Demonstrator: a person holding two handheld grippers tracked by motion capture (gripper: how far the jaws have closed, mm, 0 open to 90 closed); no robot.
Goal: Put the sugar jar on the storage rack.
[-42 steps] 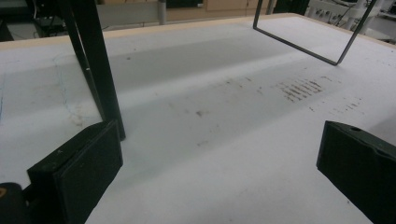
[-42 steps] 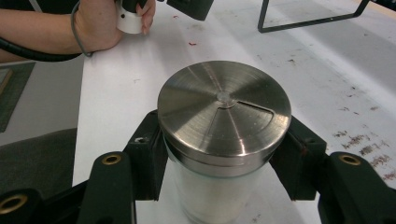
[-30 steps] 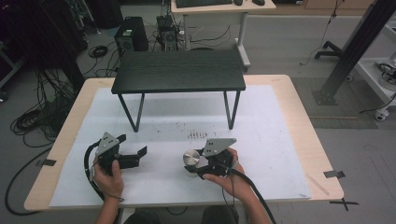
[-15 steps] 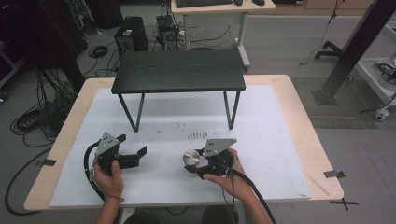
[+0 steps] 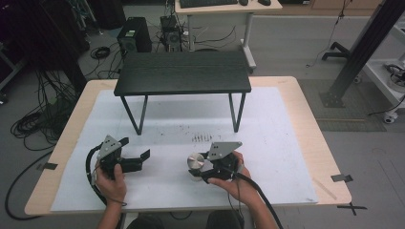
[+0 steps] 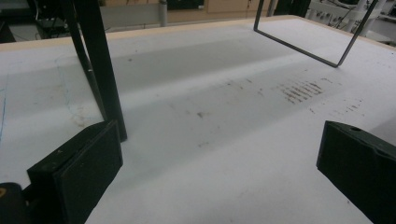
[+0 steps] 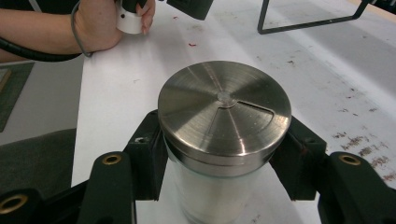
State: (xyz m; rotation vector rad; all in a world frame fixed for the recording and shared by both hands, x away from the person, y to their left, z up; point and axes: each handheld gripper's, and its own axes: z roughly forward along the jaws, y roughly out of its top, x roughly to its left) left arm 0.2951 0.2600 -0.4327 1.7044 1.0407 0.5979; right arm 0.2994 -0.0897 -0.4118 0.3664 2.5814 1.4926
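— Near the front edge of the tabletop (image 5: 296,143), what have you got in hand?

— I've got my right gripper (image 5: 203,168) clamped on a jar (image 7: 219,186) with a brushed steel lid (image 7: 224,119). It stands upright on the white mat, just in front of the black stand (image 5: 182,72). The jaws press its glass wall from both sides right under the lid's rim, which I judge to be the safest spot: the lid's lip would stop the jar sliding down if I lift.

— And your left side?

— My left gripper (image 5: 138,153) has its jaws wide apart with nothing between them, resting low over the mat, well apart from the jar. I keep it there so it stays out of the right one's way while being ready to help.

— Help how?

— My guess is the lid. With the body held firm and upright, the contents stay put, and the other gripper could come over to the top. The stand's leg (image 6: 100,70) is close to the left jaw, so I'd watch that.
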